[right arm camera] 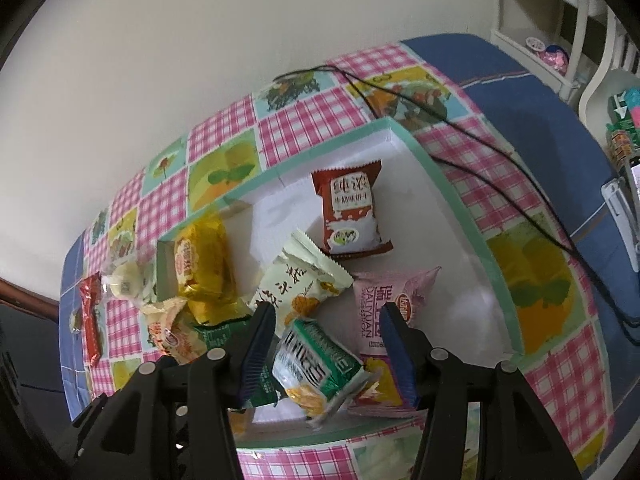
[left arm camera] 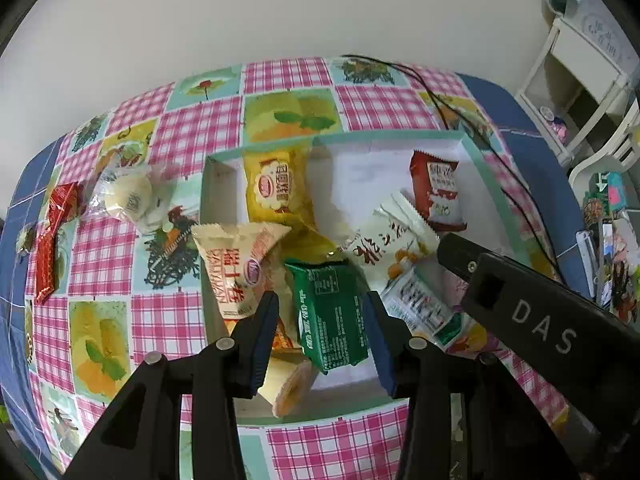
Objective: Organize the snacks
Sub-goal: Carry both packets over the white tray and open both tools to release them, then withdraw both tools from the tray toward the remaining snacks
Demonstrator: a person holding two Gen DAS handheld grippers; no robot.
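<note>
A white box with a teal rim (left arm camera: 500, 200) sits on the chequered cloth and holds several snack packets. My left gripper (left arm camera: 322, 336) hangs over the box's near end, open. A green packet (left arm camera: 328, 316) lies between its pads, with a gap showing on the left side. My right gripper (right arm camera: 328, 354) is also open over the box (right arm camera: 452, 208), straddling a green-and-white packet (right arm camera: 316, 364) that rests tilted on other packets. Outside the box, on the left, lie a red packet (left arm camera: 52, 240) and a clear-wrapped pale cake (left arm camera: 128, 196).
Black cables (left arm camera: 500, 152) run across the cloth behind and right of the box. A white shelf unit (left arm camera: 580, 68) and a cluttered surface (left arm camera: 612, 240) stand past the table's right edge. A plain wall rises behind the table.
</note>
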